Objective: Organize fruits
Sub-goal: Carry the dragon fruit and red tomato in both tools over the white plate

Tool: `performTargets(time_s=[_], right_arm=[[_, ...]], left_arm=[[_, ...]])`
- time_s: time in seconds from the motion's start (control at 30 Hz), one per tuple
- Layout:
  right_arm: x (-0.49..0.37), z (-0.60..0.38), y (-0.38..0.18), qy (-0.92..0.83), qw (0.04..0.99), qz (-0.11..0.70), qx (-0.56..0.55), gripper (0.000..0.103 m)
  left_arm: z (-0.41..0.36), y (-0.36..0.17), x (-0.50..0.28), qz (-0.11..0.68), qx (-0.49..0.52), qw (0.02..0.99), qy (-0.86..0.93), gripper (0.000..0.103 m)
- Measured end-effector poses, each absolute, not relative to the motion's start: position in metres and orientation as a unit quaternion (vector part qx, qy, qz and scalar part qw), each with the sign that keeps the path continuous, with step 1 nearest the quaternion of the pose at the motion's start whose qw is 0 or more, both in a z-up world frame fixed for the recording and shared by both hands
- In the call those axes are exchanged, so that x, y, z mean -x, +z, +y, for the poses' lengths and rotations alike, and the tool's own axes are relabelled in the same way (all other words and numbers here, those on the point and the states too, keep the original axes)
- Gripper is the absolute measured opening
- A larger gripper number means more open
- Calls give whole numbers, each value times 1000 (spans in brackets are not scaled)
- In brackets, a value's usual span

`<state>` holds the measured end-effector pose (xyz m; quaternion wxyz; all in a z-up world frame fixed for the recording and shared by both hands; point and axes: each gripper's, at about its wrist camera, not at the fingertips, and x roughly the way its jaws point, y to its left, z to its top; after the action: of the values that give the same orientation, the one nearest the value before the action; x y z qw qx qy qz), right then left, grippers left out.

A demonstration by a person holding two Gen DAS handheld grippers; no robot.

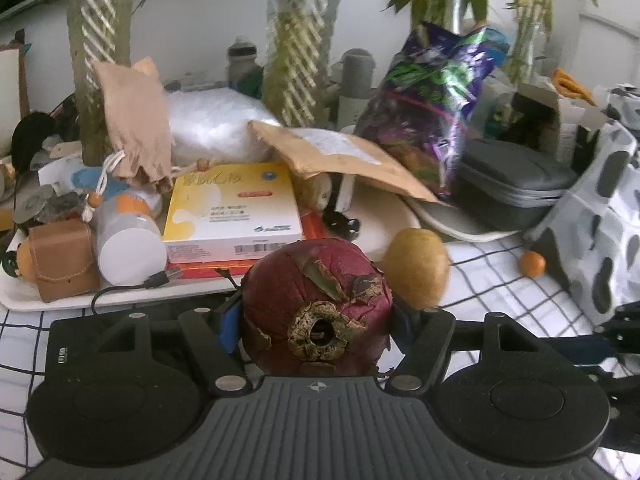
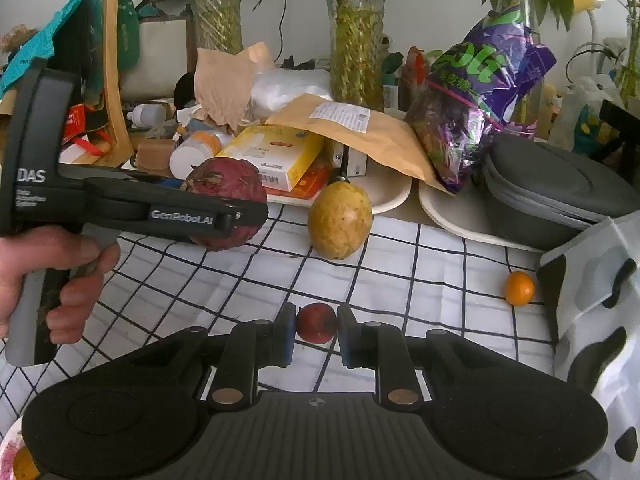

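Fruits lie scattered on the white surface with the black grid pattern [image 2: 400, 280], and two of them are already between jaws. The left hand-held gripper [image 1: 316, 320] stands about half open with its pads against the flanks of a round, dark-red fruit with papery skin and a dried calyx [image 1: 316, 308], the calyx end facing back toward the camera — seen from the right wrist, that fruit appears lifted just clear of the cloth. The right hand-held gripper [image 2: 316, 330] is closed as far as it goes on a small red round fruit [image 2: 316, 323], low over the surface. What remains loose is a yellow-green oval mango [image 2: 339, 222], standing with its long axis roughly upright, straight ahead of the right gripper and just to the right of the left one, in front of the cluttered white tray [image 1: 24, 296]. A small orange citrus [image 2: 519, 288] sits well off to the right, beside a white-and-grey patterned bag [image 2: 592, 300] — nearer the right hand, I judge.
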<state>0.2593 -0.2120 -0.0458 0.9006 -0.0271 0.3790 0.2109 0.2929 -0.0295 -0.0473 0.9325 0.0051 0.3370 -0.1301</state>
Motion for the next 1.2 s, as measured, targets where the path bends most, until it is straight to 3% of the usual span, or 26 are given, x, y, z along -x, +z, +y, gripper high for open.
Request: performTargets(time_s=[0.77,1.2], right_arm=[[-174,-223,-17,212,910,357,9,22],[-113,-218,-8,222,909,354,8,22]], left_arm=[[-32,3,-169,307,-46,933,-180,67],[-43,4,-85,315,-67,923,-211,68]])
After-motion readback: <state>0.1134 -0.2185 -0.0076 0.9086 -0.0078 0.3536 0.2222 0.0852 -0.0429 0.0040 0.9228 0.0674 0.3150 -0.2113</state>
